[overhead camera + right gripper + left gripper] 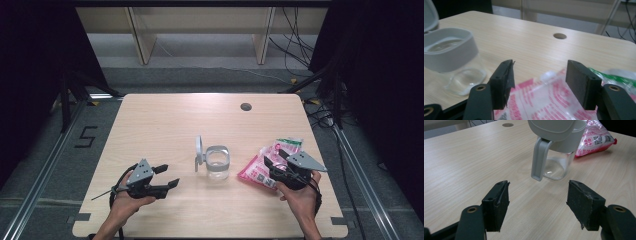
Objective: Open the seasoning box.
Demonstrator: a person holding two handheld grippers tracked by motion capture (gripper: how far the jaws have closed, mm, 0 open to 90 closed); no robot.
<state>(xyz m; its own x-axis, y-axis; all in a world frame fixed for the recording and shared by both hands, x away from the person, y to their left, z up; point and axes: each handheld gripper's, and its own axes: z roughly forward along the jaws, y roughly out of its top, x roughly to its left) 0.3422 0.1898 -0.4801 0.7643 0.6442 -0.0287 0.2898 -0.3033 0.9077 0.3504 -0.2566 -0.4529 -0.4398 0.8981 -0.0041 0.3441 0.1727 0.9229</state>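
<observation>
A clear jar (218,163) with a grey collar stands mid-table, its grey lid (199,149) flipped open and upright on its left side. In the left gripper view the jar (557,157) is ahead with its lid latch hanging down. A pink and white plastic packet (260,168) lies right of the jar. My left gripper (166,176) is open, empty, left of the jar and pointing at it. My right gripper (273,160) is open just above the packet (539,100), with nothing between its jaws. The jar (454,60) sits to its left in the right gripper view.
A round cable hole (245,106) is set in the table (165,120) near its far edge. A green and white packet end (291,142) lies beyond the pink packet. Black stands and cables line the floor at both sides.
</observation>
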